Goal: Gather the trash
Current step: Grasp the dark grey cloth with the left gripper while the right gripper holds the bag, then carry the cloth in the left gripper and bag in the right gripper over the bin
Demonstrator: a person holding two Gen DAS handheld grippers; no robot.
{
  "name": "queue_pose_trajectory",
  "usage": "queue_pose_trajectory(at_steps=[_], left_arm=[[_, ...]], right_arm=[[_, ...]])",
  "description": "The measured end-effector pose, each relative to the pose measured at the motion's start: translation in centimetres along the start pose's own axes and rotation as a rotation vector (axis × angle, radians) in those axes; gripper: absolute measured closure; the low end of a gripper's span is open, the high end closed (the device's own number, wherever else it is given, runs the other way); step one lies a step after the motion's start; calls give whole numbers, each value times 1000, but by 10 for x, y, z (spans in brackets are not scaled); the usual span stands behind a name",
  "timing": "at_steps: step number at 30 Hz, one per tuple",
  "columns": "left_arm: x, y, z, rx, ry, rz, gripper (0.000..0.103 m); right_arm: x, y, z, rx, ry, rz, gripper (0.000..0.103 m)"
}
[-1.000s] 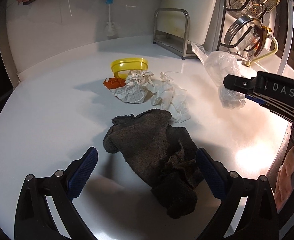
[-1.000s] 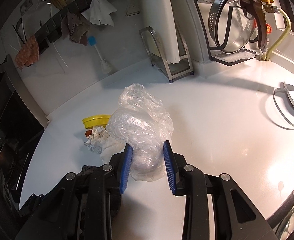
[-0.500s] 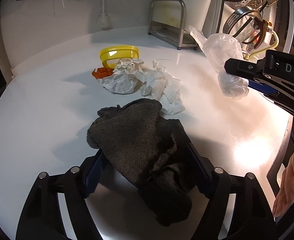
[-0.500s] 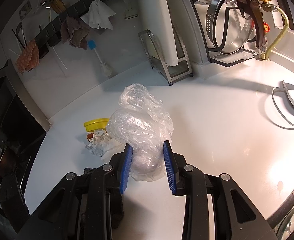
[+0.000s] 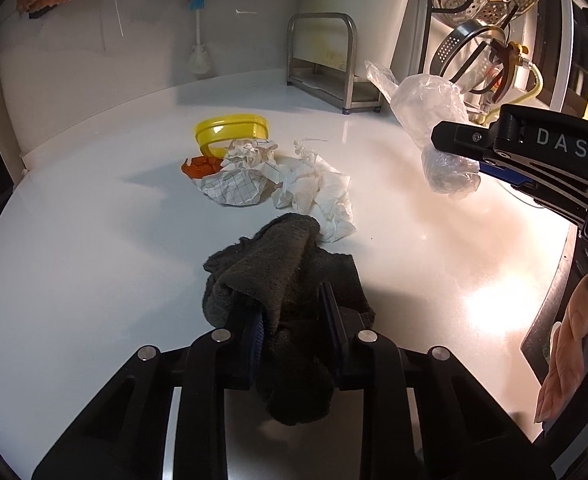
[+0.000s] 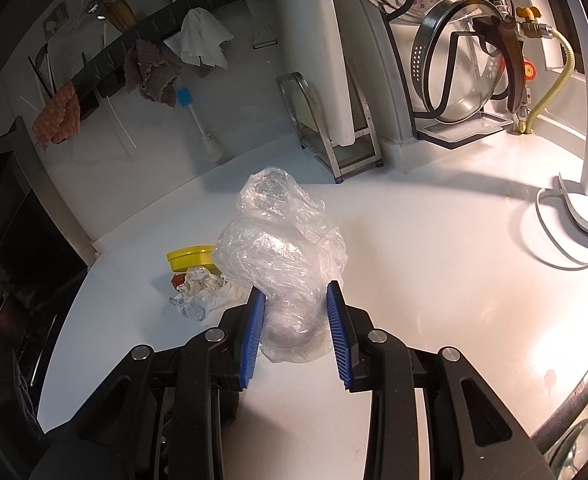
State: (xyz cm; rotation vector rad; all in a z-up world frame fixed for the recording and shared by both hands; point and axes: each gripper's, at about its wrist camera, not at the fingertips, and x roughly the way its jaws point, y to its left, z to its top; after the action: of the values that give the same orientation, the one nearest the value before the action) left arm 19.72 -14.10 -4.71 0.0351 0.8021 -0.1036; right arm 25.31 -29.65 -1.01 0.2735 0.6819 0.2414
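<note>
Since a second ago, left claw (image 5: 292, 320) has gone from wide apart to closing on dark cloth (image 5: 282, 280), which sits bunched between its pads. Right claw (image 6: 295, 334) is clamped on clear plastic bag (image 6: 282, 256). Crumpled paper (image 5: 238, 178), tissue (image 5: 321, 196) and yellow lid (image 5: 230, 130) lie uncollected beyond the cloth on the surface (image 5: 94, 240)

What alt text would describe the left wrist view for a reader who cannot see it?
The left claw is closing on a dark grey cloth on a white counter. Beyond lie crumpled paper, white tissue and a yellow lid; at right, the right claw holds a clear plastic bag.
</note>
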Motion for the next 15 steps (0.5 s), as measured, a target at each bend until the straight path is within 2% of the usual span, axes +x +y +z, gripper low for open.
queue_pose_trajectory(at_steps=[8,10,15], left_arm=[[-5,9,4,-9,-21,4,84],[-6,13,5,-11,-24,3,90],[-10,19,7,-17,-36,-12,91]], right_arm=[[0,5,0,-28,-4,-22,73],[1,5,-1,-30,-4,-24,73],[2,6,-1,-36,-1,-26,73]])
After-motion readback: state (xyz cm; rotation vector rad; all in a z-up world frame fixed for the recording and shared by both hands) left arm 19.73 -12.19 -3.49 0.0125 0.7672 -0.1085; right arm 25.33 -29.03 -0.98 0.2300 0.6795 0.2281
